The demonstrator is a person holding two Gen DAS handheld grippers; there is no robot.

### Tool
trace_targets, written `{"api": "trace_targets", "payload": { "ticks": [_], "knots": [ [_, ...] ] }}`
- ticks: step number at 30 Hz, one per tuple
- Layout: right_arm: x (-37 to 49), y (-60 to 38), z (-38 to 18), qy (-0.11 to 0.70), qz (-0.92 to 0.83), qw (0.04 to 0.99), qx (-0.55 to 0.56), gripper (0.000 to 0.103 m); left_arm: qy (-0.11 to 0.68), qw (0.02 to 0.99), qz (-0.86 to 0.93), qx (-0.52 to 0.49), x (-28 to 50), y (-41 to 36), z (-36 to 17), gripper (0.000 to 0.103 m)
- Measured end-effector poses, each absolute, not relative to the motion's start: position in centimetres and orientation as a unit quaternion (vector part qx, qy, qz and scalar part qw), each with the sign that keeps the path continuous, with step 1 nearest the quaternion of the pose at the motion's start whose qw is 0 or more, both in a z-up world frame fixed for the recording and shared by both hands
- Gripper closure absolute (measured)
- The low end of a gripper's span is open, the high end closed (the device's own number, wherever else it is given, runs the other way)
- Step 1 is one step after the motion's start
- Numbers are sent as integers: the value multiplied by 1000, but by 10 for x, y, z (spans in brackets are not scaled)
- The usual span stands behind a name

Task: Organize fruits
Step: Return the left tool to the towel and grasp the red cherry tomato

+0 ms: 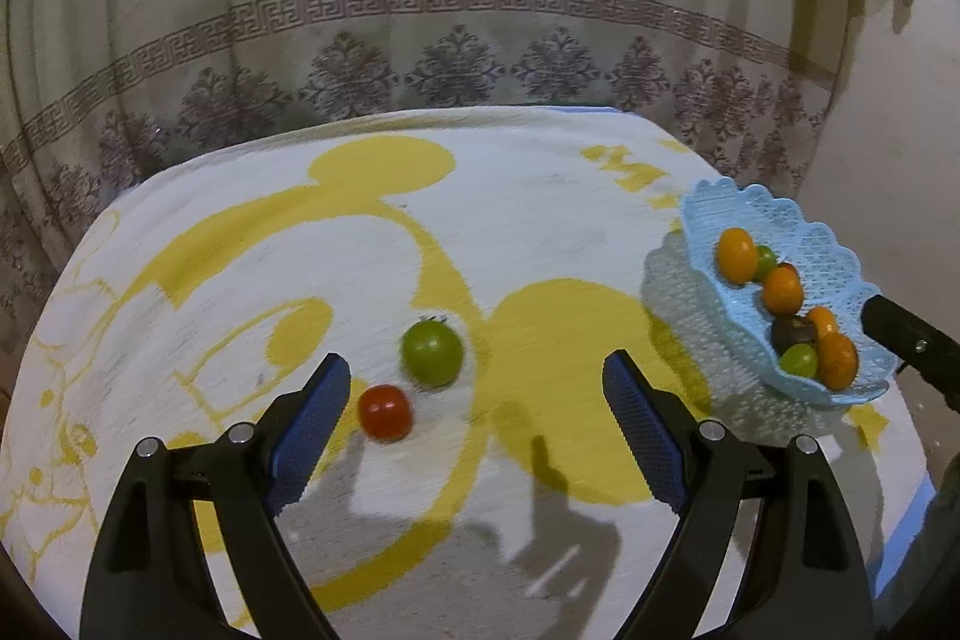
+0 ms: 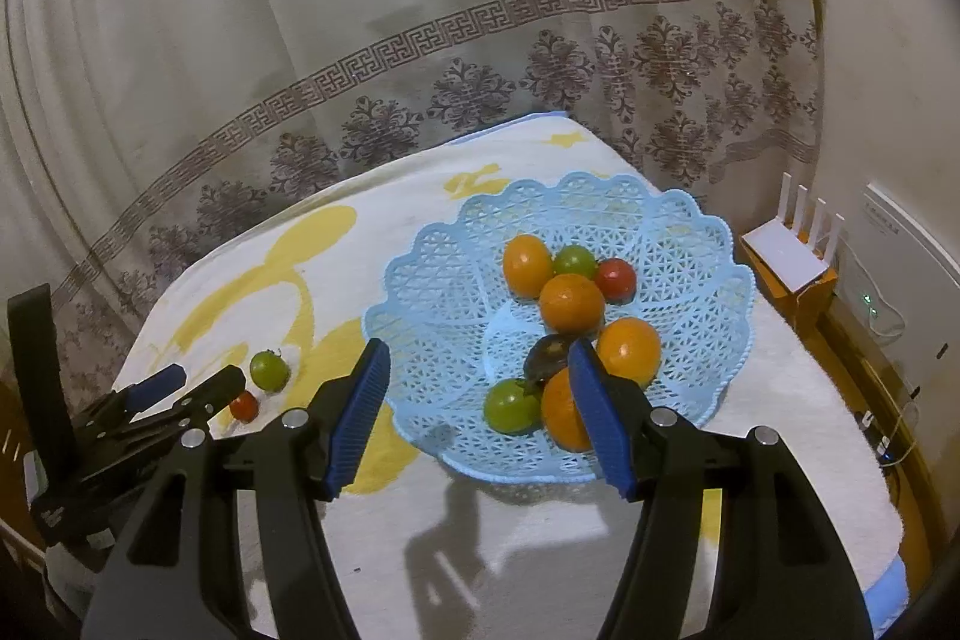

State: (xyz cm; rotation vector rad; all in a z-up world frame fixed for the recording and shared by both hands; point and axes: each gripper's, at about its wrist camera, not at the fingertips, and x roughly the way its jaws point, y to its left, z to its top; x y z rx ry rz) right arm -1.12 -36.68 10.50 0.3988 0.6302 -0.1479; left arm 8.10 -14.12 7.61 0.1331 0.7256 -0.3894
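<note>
Behind the bench [image 1: 540, 196], patterned curtain [image 1: 420, 40]; over the bench top, white towel with yellow cartoon print. Left tool [image 1: 477, 376] released, jaws spread wide, empty, hovering low over the cloth. Between its blue pads: red tomato [image 1: 384, 411] close to the left-hand pad [image 1: 309, 430], green tomato [image 1: 432, 352] just beyond it, the two nearly touching, both loose on the towel. Off to the right, blue lattice basket [image 1: 828, 244], already loaded with several oranges, green fruits, a dark fruit and, in the right wrist view, a red one [image 2: 615, 279]. Right tool [image 2: 480, 358] likewise released and empty, poised above the near rim of the basket [image 2: 420, 280]. Step in hand, by judgement: pick-up of one loose tomato for transfer to the basket. Recommended: shift leftward to centre the red tomato between the pads; keep the far pad clear of the green tomato to avoid nudging it into a roll; lower until pads bracket the widest part; close gently, since soft skin bruises and round fruit squirts out under hard pressure. Keep the right tool clear of the basket centre during the drop.
</note>
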Motion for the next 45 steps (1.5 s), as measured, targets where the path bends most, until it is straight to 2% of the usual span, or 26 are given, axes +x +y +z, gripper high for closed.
{"api": "trace_targets", "payload": {
  "ticks": [16,20,28,33,35,39,45],
  "knots": [
    [-10,-341,104,308,-47,937,157,39,382,910,-152,63,94,-110,50,18],
    [-8,-337,102,312,-39,937,153,39,388,908,-146,62,101,-107,45,21],
    [-7,-332,100,316,-33,937,148,39,410,898,-144,70,116,-108,30,39],
    [-6,-327,98,318,-28,937,143,39,425,891,-148,59,124,-105,20,55],
    [-4,-325,98,320,-27,937,141,39,426,890,-155,53,125,-104,19,57],
    [-2,-321,96,322,-22,937,137,39,423,889,-168,52,123,-106,20,70],
    [4,-309,93,328,-11,935,134,39,408,896,-171,46,117,-104,29,72]
  ]
}}
